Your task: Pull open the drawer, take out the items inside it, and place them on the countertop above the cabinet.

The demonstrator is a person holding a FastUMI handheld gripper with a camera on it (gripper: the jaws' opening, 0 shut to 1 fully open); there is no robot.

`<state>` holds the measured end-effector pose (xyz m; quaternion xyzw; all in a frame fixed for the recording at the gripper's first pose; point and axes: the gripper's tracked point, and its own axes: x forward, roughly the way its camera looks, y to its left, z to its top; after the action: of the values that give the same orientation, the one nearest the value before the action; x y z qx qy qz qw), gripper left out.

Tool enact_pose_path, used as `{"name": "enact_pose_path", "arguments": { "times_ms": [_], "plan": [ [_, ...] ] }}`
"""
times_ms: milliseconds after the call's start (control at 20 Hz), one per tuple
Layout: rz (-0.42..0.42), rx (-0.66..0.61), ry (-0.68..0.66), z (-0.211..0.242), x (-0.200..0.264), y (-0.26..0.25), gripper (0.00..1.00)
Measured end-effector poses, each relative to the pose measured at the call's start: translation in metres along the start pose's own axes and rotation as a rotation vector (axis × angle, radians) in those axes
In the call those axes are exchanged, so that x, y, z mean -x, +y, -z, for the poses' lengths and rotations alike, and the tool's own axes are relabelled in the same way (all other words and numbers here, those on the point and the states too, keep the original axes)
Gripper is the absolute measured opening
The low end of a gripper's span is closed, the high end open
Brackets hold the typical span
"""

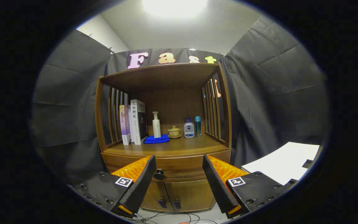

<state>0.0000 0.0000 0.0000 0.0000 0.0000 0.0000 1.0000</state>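
**Open gripper lined up on the closed drawer's knob**

You are holding the gripper (179, 161) out toward a wooden cabinet (165, 146), and its two black ridged fingers (143, 183) are spread wide with nothing between them. That wide gap makes sense: the drawer (179, 169) is shut, so you have yet to take hold of anything.

The drawer runs across the cabinet front, just under the countertop (169, 147) and above two small doors (172, 194). Its round dark knob (158, 174) sits just beside the inner edge of the left finger, not centred in the gap (you would likely need to shift left a little before closing on it). I cannot tell how far the fingertips are from the drawer front.

The items you must take out are hidden inside the drawer.

The countertop, where those items should go, is an open shelf with slatted sides. At its back stand books (134, 123) on the left, then a white pump bottle (156, 124) on a blue cloth (156, 139), a small lidded cup (174, 132), a white bottle (189, 128) and a teal bottle (198, 126). The front strip of the shelf is bare wood, which looks like the easiest landing spot.

White sheets (286, 161) lie to the right, and cables (166, 216) trail on the floor below
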Motion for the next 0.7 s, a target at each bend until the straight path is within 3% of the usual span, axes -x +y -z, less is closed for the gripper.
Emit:
{"name": "enact_pose_path", "arguments": {
  "times_ms": [700],
  "plan": [
    [-0.008,-0.004,0.002,0.002,0.0012,-0.0008,0.95]
  ]
}}
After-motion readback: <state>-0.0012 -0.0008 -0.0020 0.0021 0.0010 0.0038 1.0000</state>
